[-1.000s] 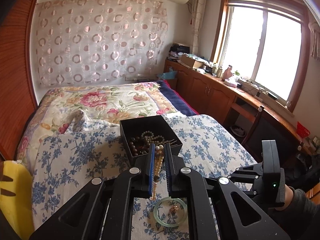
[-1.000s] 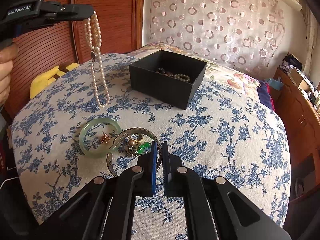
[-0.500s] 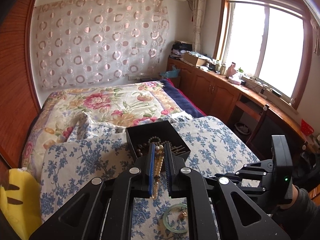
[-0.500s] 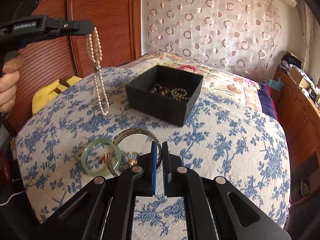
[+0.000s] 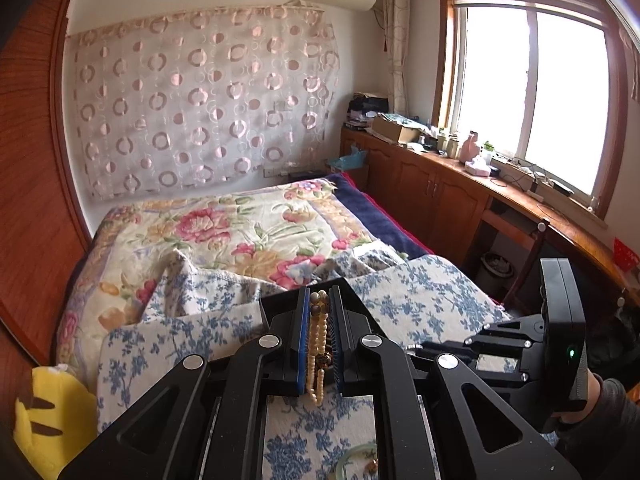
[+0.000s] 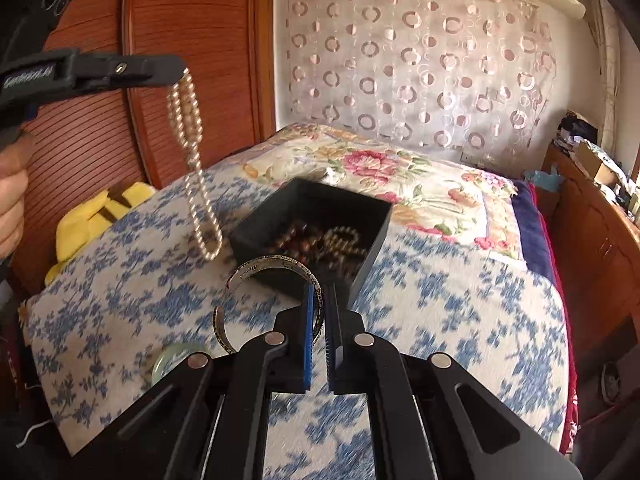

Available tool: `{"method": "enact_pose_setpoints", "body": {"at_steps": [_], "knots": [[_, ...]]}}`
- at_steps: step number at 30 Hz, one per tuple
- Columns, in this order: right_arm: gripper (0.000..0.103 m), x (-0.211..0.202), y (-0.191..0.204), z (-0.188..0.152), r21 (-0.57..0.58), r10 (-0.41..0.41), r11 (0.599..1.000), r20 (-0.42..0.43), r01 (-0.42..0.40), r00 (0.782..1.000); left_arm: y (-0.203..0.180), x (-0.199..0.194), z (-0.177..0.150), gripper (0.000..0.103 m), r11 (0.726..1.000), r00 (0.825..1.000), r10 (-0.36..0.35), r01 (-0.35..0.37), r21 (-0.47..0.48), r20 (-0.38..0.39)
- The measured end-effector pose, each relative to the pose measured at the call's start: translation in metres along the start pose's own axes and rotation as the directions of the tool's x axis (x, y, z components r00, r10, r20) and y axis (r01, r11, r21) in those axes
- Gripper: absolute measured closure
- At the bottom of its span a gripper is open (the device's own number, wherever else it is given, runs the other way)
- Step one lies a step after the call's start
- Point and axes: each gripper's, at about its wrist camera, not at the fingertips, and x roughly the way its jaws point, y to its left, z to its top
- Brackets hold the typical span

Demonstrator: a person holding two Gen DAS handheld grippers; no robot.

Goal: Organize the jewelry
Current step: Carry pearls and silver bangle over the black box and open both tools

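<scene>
My left gripper [image 5: 319,300] is shut on a pearl necklace [image 5: 316,344], whose beads run down between its fingers. In the right wrist view the left gripper [image 6: 176,70] holds that necklace [image 6: 192,160] in the air, with its loop dangling just left of the black box [image 6: 344,194]. The box holds brown and pale bead strings. My right gripper [image 6: 319,296] is shut on a silver open cuff bangle [image 6: 276,258], held above the blue-flowered cloth just in front of the box. A green jade bangle [image 6: 172,360] lies on the cloth, partly hidden by my right gripper's arm.
The blue-flowered cloth [image 6: 460,320] covers a raised surface at the foot of a bed with a floral quilt [image 5: 224,232]. A yellow plush toy [image 6: 88,216] sits at the left edge. Wooden cabinets [image 5: 440,196] run under the window on the right.
Both grippers have risen and moved toward the box. The right gripper has lifted the silver cuff off the cloth. The necklace hangs higher, closer to the box.
</scene>
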Motion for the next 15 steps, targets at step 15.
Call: {"method": "enact_pose_setpoints", "body": {"at_steps": [15], "knots": [[0.097, 0.040, -0.033, 0.041, 0.062, -0.022, 0.998, -0.016, 0.023, 1.000, -0.003, 0.021, 0.025, 0.095, 0.999, 0.999, 0.036, -0.037, 0.023, 0.008]]}}
